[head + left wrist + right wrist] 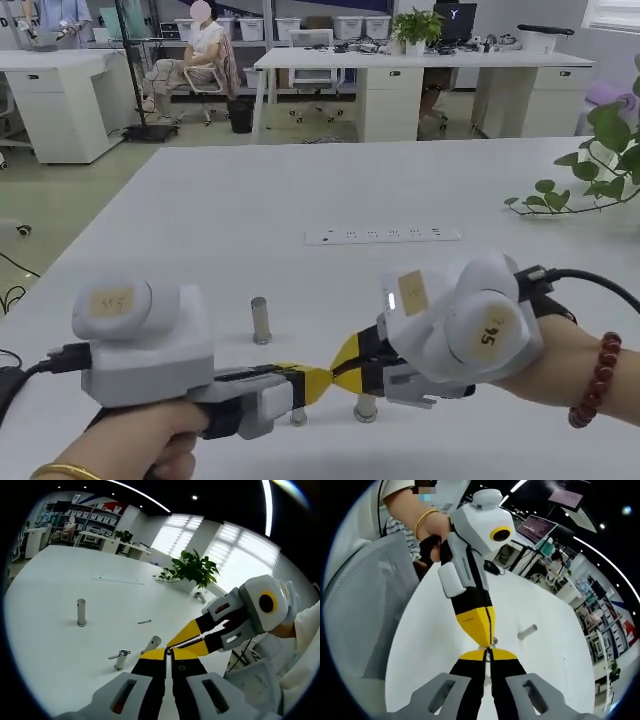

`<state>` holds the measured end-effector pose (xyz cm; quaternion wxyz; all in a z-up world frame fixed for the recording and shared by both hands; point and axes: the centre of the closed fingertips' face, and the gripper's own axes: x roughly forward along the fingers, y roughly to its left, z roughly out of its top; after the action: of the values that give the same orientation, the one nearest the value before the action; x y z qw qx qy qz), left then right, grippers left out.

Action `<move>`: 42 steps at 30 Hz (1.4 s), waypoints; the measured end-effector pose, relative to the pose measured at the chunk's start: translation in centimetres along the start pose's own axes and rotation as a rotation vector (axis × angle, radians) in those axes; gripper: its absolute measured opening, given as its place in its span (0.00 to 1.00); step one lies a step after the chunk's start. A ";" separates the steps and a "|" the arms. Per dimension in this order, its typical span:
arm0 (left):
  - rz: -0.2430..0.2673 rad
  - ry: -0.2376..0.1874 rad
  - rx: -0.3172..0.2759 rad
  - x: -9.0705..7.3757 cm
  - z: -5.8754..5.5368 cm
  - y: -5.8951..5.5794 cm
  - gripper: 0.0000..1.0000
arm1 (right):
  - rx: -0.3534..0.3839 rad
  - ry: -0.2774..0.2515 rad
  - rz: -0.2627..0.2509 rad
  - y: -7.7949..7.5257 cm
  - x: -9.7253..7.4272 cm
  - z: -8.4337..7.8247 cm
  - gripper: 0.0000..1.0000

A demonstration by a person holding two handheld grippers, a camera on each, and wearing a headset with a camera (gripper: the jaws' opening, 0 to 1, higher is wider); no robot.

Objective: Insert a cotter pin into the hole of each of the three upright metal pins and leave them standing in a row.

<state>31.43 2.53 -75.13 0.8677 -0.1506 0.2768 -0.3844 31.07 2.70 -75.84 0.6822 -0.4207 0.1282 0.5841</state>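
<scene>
White workbench point(420, 190). Left gripper point(324, 381) & right gripper point(342, 374) meet tip-to-tip above it, both jaw pairs pressed together. Tiny metal bit at the join, prob. the cotter pin point(493, 642); can't tell which grips it. Grey upright metal pin point(261, 320) stands just beyond, two more pins point(366, 406) below the tips. Best: seat it square in one gripper before aiming at a hole. Open room ahead; table's left edge nearer.
</scene>
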 end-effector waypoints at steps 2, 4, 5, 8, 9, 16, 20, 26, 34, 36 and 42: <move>-0.003 -0.006 -0.004 0.0 0.1 0.0 0.00 | 0.008 -0.009 -0.002 -0.1 -0.1 0.1 0.04; -0.006 -0.006 0.003 0.0 0.1 0.0 0.00 | 0.010 -0.013 0.003 0.0 -0.1 0.1 0.04; -0.006 -0.005 0.006 0.0 0.1 0.0 0.00 | 0.015 -0.013 0.005 0.0 -0.1 0.0 0.05; -0.008 -0.006 0.012 0.0 0.1 0.0 0.00 | 0.026 -0.015 0.005 0.1 0.0 -0.1 0.06; -0.007 -0.006 0.016 0.0 0.1 0.0 0.00 | 0.032 -0.017 0.005 0.1 -0.1 -0.2 0.06; -0.002 0.005 0.044 -0.2 -0.3 0.0 0.00 | 0.110 -0.040 0.021 0.2 -0.5 -0.3 0.10; -0.006 0.020 0.083 -0.4 -0.7 -0.1 0.00 | 0.195 -0.062 0.054 0.4 -1.0 -0.6 0.12; -0.029 0.033 0.136 -0.5 -1.0 -0.5 0.00 | 0.300 -0.097 0.128 1.0 -1.7 -0.8 0.14; -0.087 0.058 0.213 -0.7 -1.5 -1.9 0.00 | 0.381 -0.124 0.239 2.4 -2.5 -0.8 0.18; -0.100 0.069 0.232 -0.8 -1.7 -2.1 0.00 | 0.383 -0.130 0.264 2.6 -2.6 -0.8 0.18; -0.151 0.074 0.260 -0.9 -1.8 -2.9 0.00 | 0.414 -0.153 0.332 3.2 -3.0 -0.7 0.18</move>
<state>28.13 1.20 -74.88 0.8376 -0.0429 0.2444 -0.4866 27.51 0.01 -75.65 0.6564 -0.2001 0.2604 0.6792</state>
